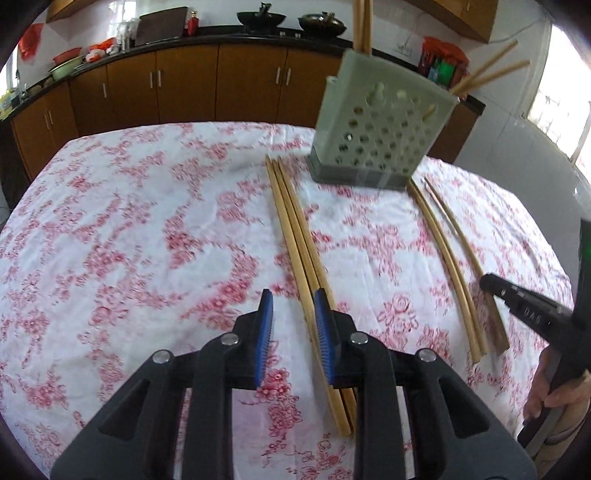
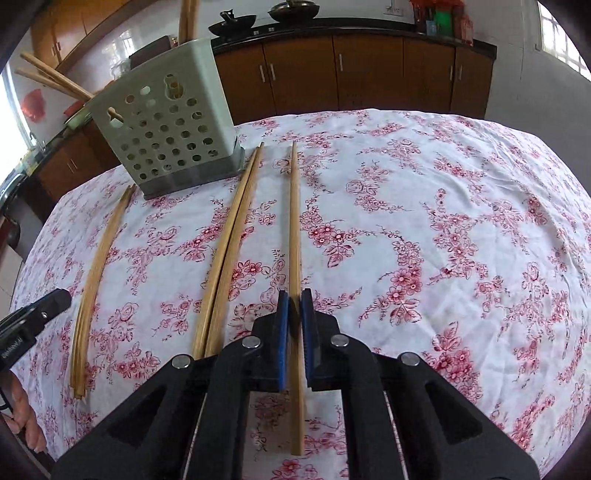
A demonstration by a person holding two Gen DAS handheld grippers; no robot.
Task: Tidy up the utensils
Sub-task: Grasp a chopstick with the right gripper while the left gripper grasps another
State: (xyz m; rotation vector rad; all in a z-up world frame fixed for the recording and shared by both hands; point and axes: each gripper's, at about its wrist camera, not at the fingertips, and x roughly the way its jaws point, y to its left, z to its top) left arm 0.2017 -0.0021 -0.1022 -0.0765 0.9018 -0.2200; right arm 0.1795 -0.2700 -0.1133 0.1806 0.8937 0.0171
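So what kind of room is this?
Most likely a home kitchen: wooden base cabinets under a dark countertop, woks on it, and a table with a floral tablecloth.

Blurred by motion in the left wrist view: floral cloth on the table (image 1: pixel 129 236) and the holder (image 1: pixel 380 140). Upper ends of chopsticks in holder (image 1: pixel 361 22) cut off by the top edge. Near ends of the left pair of chopsticks (image 1: pixel 295 229) hidden under the left hand-held gripper (image 1: pixel 293 325). Right hand-held gripper (image 2: pixel 294 314) covering part of the single chopstick (image 2: pixel 294 221) between its pads. Hand (image 1: pixel 561 391) cut by the right edge. Counter items (image 1: pixel 88 55) too small to tell.
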